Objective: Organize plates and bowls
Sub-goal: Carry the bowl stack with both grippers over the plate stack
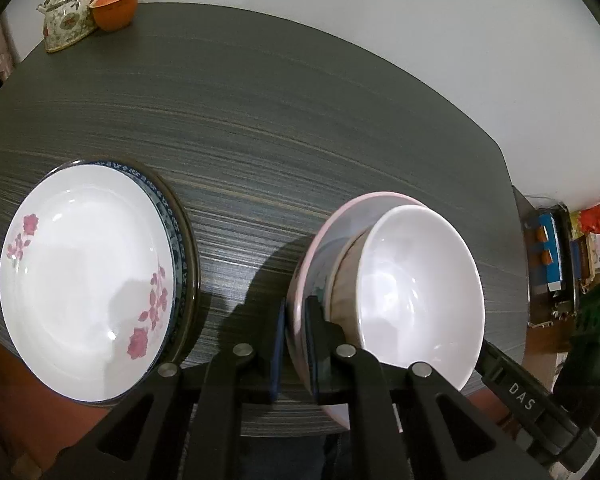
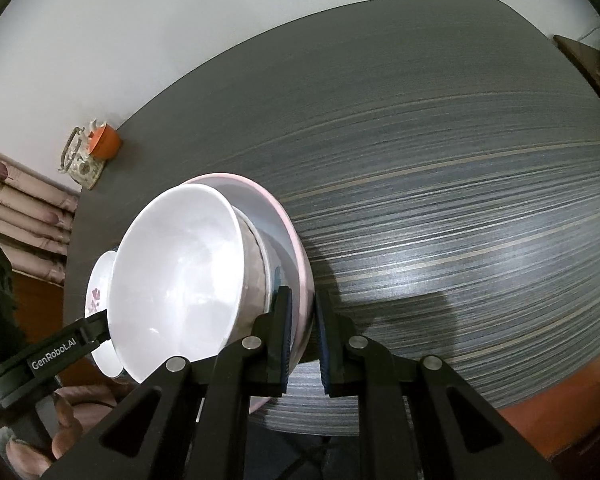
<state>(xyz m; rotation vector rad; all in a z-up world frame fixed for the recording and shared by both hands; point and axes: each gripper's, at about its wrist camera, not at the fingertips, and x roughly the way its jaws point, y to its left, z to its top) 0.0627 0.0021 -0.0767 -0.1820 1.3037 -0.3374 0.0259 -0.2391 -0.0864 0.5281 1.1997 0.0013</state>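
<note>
We have both grippers on the same stack: the left gripper (image 1: 296, 350) has its fingers clamped on the near-left rim of the pink-rimmed plate (image 1: 328, 228), and the right gripper (image 2: 303, 344) has its fingers clamped on that plate's (image 2: 296, 248) opposite rim. Inside the plate sit nested bowls, the topmost a plain white bowl (image 1: 416, 292), with a brownish bowl (image 1: 346, 280) under it. The stack sits at the near edge of the dark striped tabletop (image 1: 284, 120); whether it is resting or just lifted we cannot tell. To the left of the pink-rimmed plate, apart from it, lies the floral plate (image 1: 84, 276), itself stacked on a blue-patterned plate (image 1: 172, 216). Far beyond the pink-rimmed plate, at the back-left corner, stand a teapot (image 1: 66, 20) and an orange cup (image 1: 114, 6). We judge the step in hand to be carrying the bowl stack with a two-sided hold. The next move calls for keeping the plate level and both hands moving together, so the tall, loose bowls do not slide or tip
</note>
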